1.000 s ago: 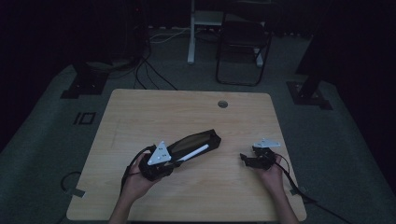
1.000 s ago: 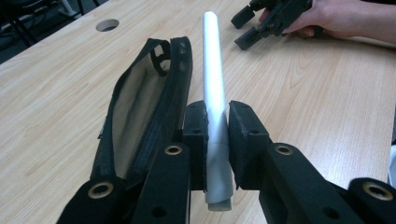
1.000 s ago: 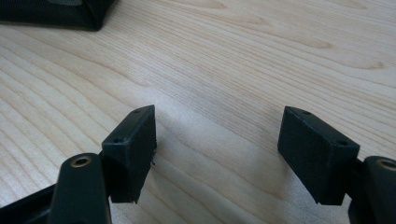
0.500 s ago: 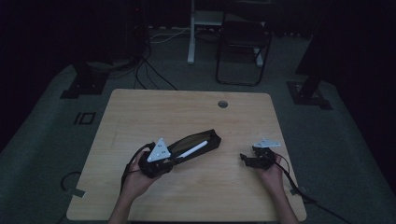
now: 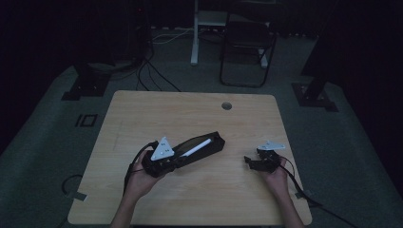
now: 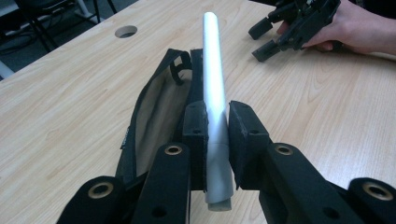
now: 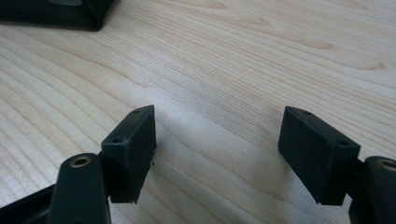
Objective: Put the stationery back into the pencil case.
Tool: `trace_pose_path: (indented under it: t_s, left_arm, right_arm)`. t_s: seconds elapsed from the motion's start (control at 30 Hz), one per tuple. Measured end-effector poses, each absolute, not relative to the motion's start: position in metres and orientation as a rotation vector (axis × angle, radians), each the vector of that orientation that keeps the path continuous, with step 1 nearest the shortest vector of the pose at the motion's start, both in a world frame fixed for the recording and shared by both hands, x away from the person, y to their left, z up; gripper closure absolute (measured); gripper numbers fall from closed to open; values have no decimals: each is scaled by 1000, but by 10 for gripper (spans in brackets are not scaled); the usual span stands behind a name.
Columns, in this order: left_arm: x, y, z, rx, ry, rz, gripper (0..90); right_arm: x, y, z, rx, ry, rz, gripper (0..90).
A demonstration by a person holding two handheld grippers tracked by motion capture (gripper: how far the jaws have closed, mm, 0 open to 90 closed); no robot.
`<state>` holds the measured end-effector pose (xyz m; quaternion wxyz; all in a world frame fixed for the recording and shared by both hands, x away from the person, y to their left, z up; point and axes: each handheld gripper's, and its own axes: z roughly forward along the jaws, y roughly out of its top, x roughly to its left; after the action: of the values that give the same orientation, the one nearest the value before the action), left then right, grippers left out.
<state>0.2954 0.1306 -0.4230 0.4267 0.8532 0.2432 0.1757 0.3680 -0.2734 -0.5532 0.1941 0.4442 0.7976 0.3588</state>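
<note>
A long black pouch (image 5: 211,141) lies open on the wooden table (image 5: 190,109), its tan lining facing up (image 6: 156,109). My left gripper (image 5: 177,157) is shut on the near end of a white pen-like tube (image 6: 212,70), which points along the pouch's opening, over its edge. In the high view the tube (image 5: 196,147) is a pale stroke above the pouch. My right gripper (image 5: 249,161) rests low at the table's right, apart from the pouch, its jaws open with only bare wood between them (image 7: 217,135).
A round cable hole (image 5: 226,105) sits near the table's far edge. The pouch's black corner (image 7: 56,14) lies beyond my right gripper. A person's hand (image 6: 355,28) holds the right gripper (image 6: 266,39). A chair (image 5: 247,47) and cables stand on the dark floor behind.
</note>
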Motion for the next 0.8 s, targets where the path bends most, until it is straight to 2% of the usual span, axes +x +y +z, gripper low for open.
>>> trace_pose_path:
  t_s: [0.8]
  left_arm:
    - [307,128,-419,2122,622,440,784]
  right_arm:
    - [368,-273,-553,1245,2237,1006,277]
